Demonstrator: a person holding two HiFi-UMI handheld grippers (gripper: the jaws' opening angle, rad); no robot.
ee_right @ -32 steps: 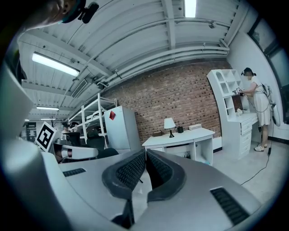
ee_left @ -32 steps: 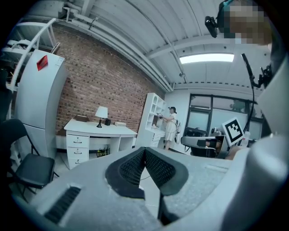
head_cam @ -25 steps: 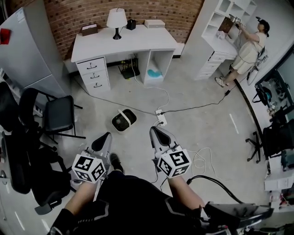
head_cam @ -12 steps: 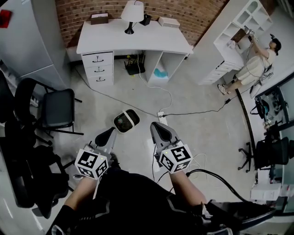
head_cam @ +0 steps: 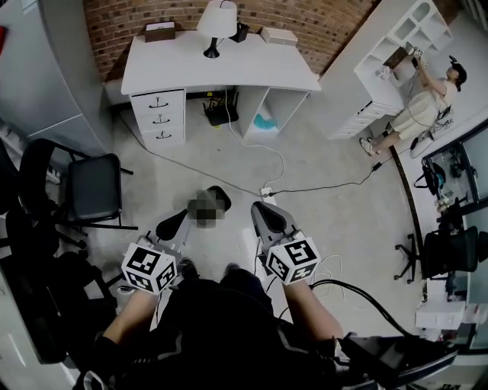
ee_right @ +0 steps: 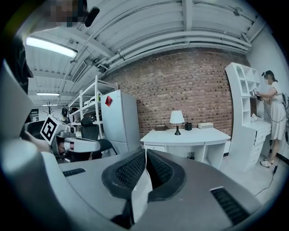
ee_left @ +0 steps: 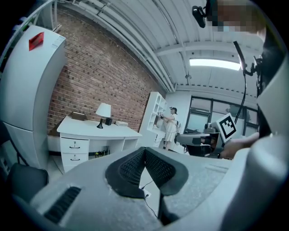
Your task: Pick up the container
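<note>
No container is in either gripper. Across the room a white desk (head_cam: pixel 229 68) carries a brown box (head_cam: pixel 160 32), a white box (head_cam: pixel 277 35), a small black object (head_cam: pixel 241 32) and a lamp (head_cam: pixel 216 19). A black-and-white round object (head_cam: pixel 222 196) lies on the floor just ahead of the grippers, mostly blurred over. My left gripper (head_cam: pixel 169 226) is held low over the floor, its jaws shut and empty (ee_left: pixel 144 151). The right gripper (head_cam: pixel 263 211) is beside it, also shut with nothing between its pads (ee_right: pixel 146 153). Both point toward the desk (ee_right: pixel 185 135).
A black chair (head_cam: pixel 93 187) stands at the left beside a grey cabinet (head_cam: pixel 46 68). Cables and a power strip (head_cam: pixel 267 192) run across the floor. A person (head_cam: pixel 415 103) works at white shelves (head_cam: pixel 385 46) at the right. More chairs stand at the far right.
The view has shifted toward the desk, and the floor object now lies closer to the gripper tips. Both grippers stay shut, held side by side.
</note>
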